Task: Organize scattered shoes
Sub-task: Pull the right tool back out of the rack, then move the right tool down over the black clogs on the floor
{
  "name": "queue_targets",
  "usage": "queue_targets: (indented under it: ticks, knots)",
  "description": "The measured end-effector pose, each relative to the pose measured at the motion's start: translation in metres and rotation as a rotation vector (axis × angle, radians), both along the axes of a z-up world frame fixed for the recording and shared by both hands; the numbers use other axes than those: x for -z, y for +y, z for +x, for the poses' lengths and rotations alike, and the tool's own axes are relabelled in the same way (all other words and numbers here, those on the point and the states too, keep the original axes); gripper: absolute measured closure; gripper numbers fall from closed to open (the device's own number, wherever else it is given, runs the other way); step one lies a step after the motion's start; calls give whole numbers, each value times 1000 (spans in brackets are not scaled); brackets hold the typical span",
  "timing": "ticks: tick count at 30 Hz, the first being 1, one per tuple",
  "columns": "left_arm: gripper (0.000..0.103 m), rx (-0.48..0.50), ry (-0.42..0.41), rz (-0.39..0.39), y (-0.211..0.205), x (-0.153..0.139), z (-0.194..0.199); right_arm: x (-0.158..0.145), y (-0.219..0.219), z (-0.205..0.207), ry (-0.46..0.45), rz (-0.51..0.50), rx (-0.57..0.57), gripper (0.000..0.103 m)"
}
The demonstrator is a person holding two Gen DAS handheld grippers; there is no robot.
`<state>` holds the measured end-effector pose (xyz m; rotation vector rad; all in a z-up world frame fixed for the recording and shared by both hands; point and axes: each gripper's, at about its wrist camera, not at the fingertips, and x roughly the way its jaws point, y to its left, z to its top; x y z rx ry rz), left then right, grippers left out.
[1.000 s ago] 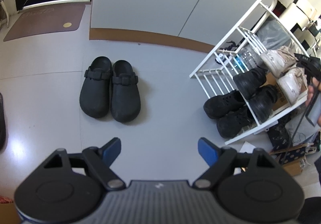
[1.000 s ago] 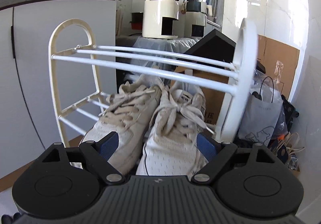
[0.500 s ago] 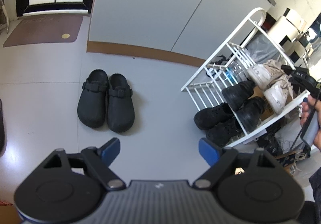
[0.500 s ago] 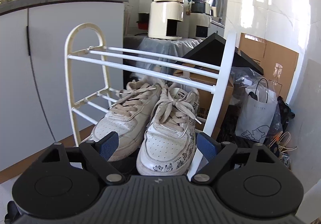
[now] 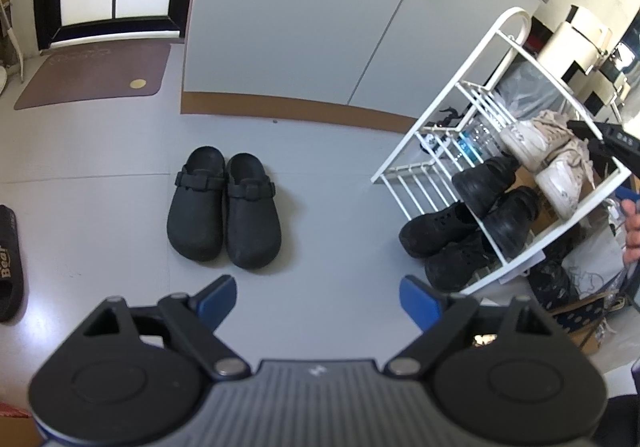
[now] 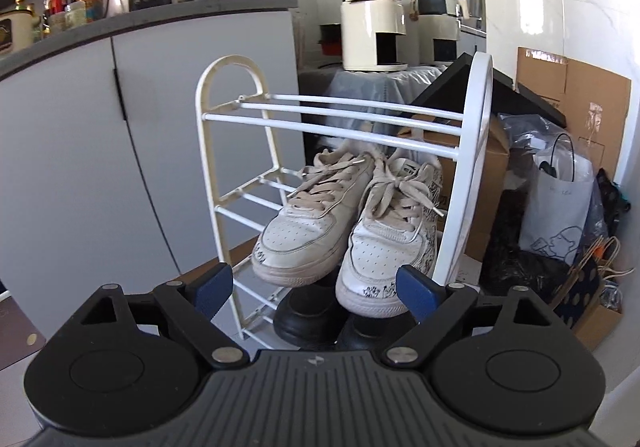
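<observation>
A dark slide (image 5: 9,259) lies far left on the floor, black clogs (image 5: 222,209) paired mid-floor; light, stiff foam, likely best pinched at the heel rim. Left tool (image 5: 320,297) gapes empty above them. Only the right view shows the right tool (image 6: 316,285), wide and empty, facing white sneakers (image 6: 348,231) on the rack (image 6: 460,183).

Both grippers are spread wide and empty — the left gripper (image 5: 316,297) tipped downward, the right gripper (image 6: 316,287) held level, facing forward.

Brown doormat (image 5: 94,75), grey cabinet (image 5: 300,19) — cream appliance (image 6: 372,21), cardboard box (image 6: 576,95)
</observation>
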<state>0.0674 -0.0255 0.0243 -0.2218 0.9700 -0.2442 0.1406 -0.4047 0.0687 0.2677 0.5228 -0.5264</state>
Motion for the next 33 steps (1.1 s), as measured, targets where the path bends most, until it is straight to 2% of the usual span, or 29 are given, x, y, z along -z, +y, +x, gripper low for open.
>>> queue_targets:
  ticks: [6,15,23,33]
  knots:
    - [12,5,10,21,-3,5,2,16,-5,-11,-3,2,-5,7]
    - [12,-14,20,71,3,14,8,32,-3,-14,7,107,-58,3]
    - [12,-33,21,76,13,16,9,45,-1,-18,17,204,-107,3]
    - [12,-41,9,69,12,12,10,39,29,-28,51,250,-261,3]
